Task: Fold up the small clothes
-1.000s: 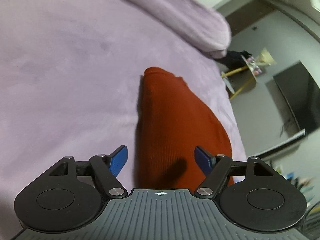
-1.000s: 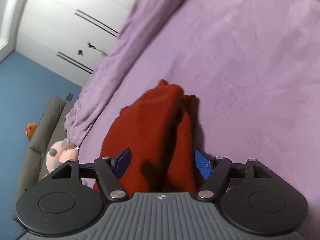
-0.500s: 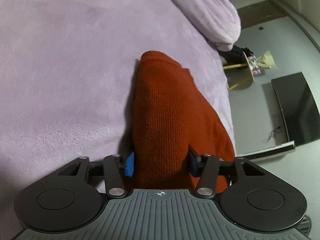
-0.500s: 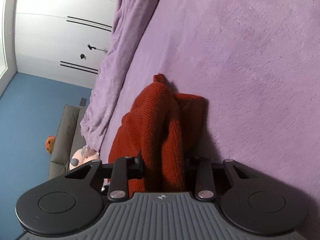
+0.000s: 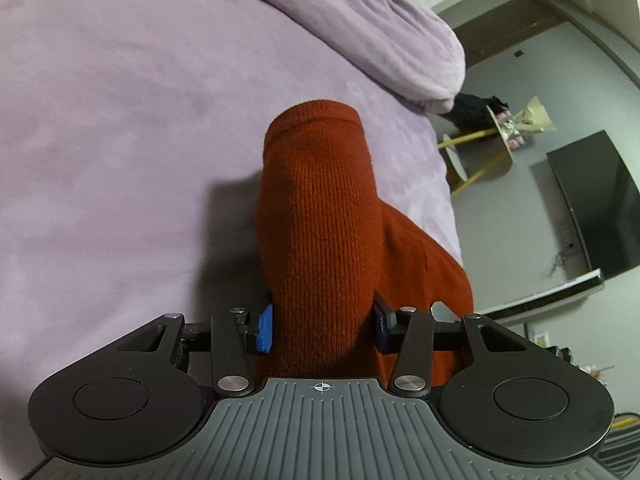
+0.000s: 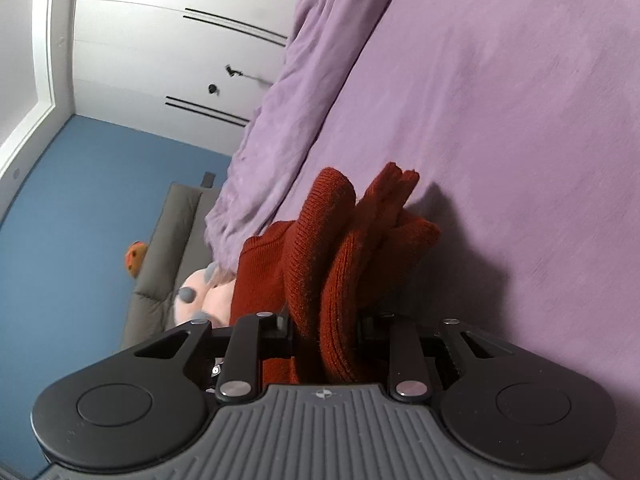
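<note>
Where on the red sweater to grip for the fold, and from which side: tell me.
Grip the red sweater at its near edge, one gripper per corner, coming in low from the bed's near side. The knit bunches into thick ridges there, which the left gripper and right gripper already pinch.

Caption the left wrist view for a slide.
Left gripper shut on a rust-red knit garment over a lilac bedspread.
</note>
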A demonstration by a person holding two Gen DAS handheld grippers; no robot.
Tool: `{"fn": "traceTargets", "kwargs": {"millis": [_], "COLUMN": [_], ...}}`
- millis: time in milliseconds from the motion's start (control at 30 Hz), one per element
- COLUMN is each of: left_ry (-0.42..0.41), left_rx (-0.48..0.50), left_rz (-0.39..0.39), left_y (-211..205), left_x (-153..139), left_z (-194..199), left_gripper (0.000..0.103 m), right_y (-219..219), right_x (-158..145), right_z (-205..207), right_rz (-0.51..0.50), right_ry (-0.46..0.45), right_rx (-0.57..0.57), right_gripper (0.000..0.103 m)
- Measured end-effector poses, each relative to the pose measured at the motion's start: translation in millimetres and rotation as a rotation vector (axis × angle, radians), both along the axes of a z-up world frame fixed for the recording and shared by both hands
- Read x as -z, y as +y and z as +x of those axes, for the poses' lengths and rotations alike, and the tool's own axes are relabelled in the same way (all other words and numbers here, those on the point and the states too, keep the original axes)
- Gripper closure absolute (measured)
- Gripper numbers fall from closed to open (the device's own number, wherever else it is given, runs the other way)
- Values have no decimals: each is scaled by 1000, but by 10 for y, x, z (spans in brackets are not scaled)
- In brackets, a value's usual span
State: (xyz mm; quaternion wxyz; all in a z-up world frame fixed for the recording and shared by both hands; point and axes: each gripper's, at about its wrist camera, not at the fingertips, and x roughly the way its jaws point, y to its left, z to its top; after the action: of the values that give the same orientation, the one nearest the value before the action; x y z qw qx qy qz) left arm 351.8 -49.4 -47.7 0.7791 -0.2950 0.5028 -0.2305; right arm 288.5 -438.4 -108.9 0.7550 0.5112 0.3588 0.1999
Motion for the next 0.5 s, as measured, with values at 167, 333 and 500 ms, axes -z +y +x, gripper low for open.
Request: {"fn": "traceTargets", "kwargs": {"millis": [167, 333, 500], "left_ry": [-7, 7, 28], "left_rx": [-21, -41, -54], "left_rz": [56, 89, 109], "left_y": [274, 500, 651], "left_x": [-141, -121, -10], "left_z": [-159, -265, -307], "left_gripper": [53, 53, 53], "right_y": [311, 558, 745], "right_x": [-55, -36, 0], "right_z": [-60, -83, -70], "right_rz": [21, 18, -15], "right_ry": [12, 47, 77], "right_rx": [-33, -58, -81], "right_gripper": [79, 79, 79]}}
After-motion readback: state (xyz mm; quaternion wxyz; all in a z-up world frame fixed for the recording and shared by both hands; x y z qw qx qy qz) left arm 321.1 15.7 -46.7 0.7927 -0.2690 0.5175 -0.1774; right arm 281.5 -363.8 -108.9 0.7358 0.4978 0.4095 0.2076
